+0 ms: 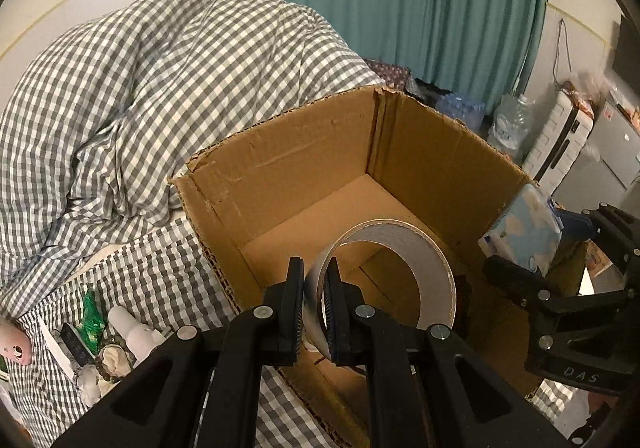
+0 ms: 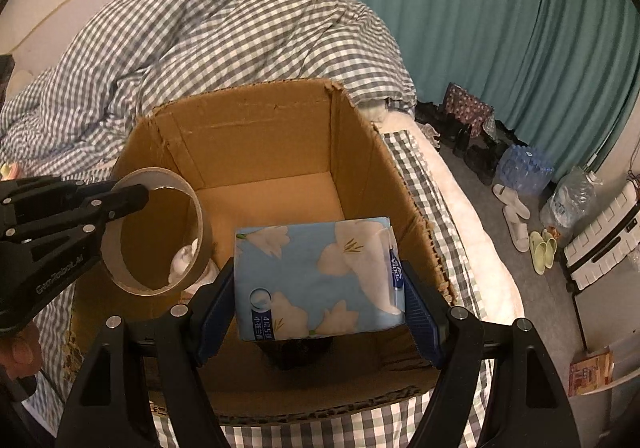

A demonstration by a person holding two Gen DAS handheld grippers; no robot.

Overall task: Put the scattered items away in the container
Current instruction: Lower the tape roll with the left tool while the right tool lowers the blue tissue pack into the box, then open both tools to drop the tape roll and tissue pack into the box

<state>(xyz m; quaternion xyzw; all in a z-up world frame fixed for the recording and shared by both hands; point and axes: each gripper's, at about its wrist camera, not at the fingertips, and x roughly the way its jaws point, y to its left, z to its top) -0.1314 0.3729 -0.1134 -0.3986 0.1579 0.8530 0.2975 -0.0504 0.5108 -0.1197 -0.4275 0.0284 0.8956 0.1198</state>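
Observation:
An open cardboard box stands on the checked bed; it also shows in the right wrist view. My left gripper is shut on the rim of a roll of tape and holds it over the box's near left part; the roll also shows in the right wrist view. My right gripper is shut on a blue flowered tissue pack held above the box's near right side; the pack also shows in the left wrist view. A dark item and something white lie on the box floor, partly hidden.
A heaped checked duvet lies behind the box. Several small items sit on the bed left of the box. On the floor at the right are shoes and slippers, water bottles, a white suitcase and a teal curtain.

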